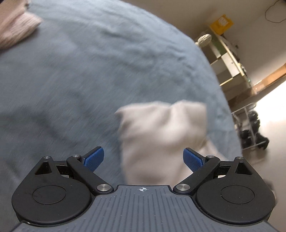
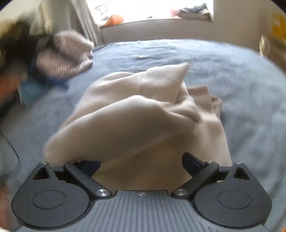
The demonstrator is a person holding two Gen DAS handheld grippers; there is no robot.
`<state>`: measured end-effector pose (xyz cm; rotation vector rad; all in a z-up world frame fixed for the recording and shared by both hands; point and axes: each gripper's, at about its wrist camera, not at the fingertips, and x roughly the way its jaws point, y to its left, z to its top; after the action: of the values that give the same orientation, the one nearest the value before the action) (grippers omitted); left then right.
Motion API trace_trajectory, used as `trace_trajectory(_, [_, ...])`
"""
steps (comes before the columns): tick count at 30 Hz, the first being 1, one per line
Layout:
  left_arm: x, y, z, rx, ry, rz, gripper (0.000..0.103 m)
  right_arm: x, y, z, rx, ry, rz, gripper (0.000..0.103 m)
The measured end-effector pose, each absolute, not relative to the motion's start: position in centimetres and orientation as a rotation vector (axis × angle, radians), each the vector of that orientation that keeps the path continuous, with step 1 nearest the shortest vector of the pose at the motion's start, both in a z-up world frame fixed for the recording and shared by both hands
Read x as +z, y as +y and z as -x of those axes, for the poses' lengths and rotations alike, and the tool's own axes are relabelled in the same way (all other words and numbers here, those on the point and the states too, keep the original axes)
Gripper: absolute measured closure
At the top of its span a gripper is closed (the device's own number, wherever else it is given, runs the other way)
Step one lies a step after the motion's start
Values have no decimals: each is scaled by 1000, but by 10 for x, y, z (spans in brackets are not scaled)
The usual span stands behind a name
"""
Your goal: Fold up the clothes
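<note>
A cream garment (image 2: 143, 116) lies bunched in loose folds on the blue bedspread (image 2: 241, 85), filling the middle of the right wrist view. My right gripper (image 2: 141, 164) is open just above its near edge, with cloth lying between the spread fingers but not pinched. In the left wrist view the same cream garment (image 1: 160, 135) appears blurred as a folded lump. My left gripper (image 1: 143, 158) is open over its near end, its blue pads (image 1: 93, 158) wide apart. A striped pink-and-grey garment (image 2: 68, 53) lies heaped at the far left of the bed.
The bedspread (image 1: 89, 80) spreads wide to the left and beyond the cream garment. A window sill with clutter (image 2: 193, 12) runs behind the bed. Beside the bed stand a shelf unit (image 1: 228, 58), a yellow box (image 1: 221, 22) and a wire rack with dark shoes (image 1: 253, 130).
</note>
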<state>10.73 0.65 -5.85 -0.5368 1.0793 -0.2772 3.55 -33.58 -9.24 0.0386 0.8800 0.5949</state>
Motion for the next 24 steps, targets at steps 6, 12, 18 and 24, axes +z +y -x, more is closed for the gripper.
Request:
trace_trajectory(6, [-71,7,-61,-348,988,449,7,-80,-377,-38,640,909,-490,5])
trace_trajectory(12, [-80,-15,-38,-455,963,329,7,-84,-390,-58,574,964,-686,13])
trace_trajectory(18, [-90,-42,-19,-561,961,188,7,-100,-374,-79,510,1096,-688,37])
trace_trajectory(24, [-102,-60,-13,-547,960,127,8,-93,-354,-83,512,1097,-594,75])
